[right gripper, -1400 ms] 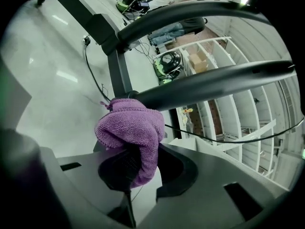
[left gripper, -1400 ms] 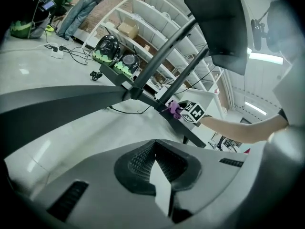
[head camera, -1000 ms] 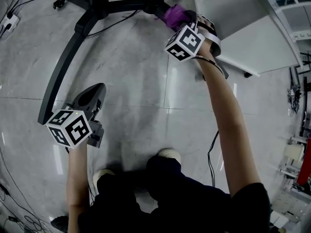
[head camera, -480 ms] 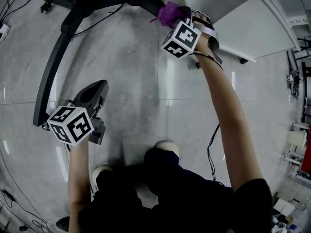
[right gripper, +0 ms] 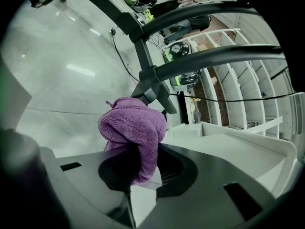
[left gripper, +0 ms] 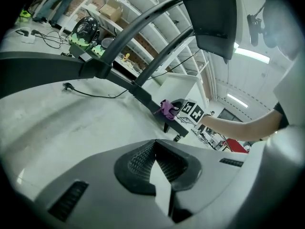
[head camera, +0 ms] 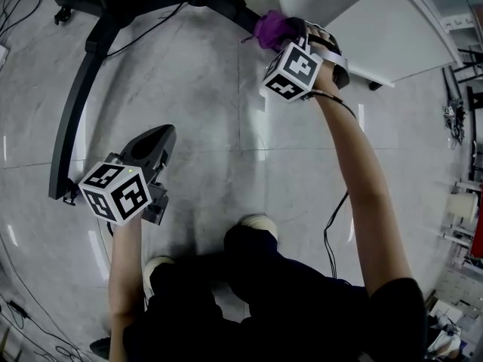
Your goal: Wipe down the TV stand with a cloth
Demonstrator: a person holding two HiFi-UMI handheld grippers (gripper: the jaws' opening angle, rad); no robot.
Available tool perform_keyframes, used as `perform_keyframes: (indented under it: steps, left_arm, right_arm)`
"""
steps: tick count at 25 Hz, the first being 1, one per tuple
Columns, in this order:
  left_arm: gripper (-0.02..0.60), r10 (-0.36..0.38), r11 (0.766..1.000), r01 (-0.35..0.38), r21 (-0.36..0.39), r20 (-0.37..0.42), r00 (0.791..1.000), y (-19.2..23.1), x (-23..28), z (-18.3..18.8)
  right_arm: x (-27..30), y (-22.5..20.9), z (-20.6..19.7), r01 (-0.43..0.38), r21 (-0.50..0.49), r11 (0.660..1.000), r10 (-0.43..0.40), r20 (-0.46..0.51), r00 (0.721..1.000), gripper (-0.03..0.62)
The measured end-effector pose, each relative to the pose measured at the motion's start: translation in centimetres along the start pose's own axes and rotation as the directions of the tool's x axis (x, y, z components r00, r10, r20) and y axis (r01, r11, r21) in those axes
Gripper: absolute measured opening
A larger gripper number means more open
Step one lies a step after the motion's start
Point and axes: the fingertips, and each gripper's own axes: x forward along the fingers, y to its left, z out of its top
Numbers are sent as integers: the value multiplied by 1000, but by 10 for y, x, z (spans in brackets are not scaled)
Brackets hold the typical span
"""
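A purple cloth (right gripper: 134,130) is bunched between the jaws of my right gripper (right gripper: 143,175), which is shut on it. In the head view the purple cloth (head camera: 273,29) rests against the end of a black leg of the TV stand (head camera: 226,4), with the right gripper (head camera: 290,40) just behind it. My left gripper (head camera: 151,151) hangs over the floor at the lower left, shut and holding nothing, near the stand's long curved leg (head camera: 72,104). The left gripper view shows its jaws (left gripper: 155,168) closed, and the cloth (left gripper: 167,109) far off on the stand's leg.
The TV stand's black base legs (left gripper: 57,70) spread over the grey tiled floor, with a cable (head camera: 155,32) trailing between them. A white cabinet (head camera: 377,29) stands at the upper right. Shelving (right gripper: 238,109) and a person's feet (head camera: 253,236) are also in sight.
The right gripper with the cloth has shifted slightly along the end of the stand's leg. The left gripper has barely moved.
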Motion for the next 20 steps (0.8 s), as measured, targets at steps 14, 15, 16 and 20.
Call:
perform_keyframes:
  steps: [14,15,16,20]
  left_arm:
    - [6,-78,996,80,29,-62,995,-27,29,-17]
    - [6,-85,996,87,30,-67,994,-30,31,-19]
    - [6,-92,995,95,31,-73,993,-32,33,-21]
    - [6,-119,992,122,26,-85,989,-40,44,-25]
  right_arm:
    - [-28,17,-69,15,-3,1000,-15,-78,997,97]
    - [-30,19,-76,13,6,1000,-13,-87,996,97]
    - [-33,20,-82,11,14,1000,-10,-96,995,97]
    - [-45,28,-107,-4,24,1000,7,-134,991,97]
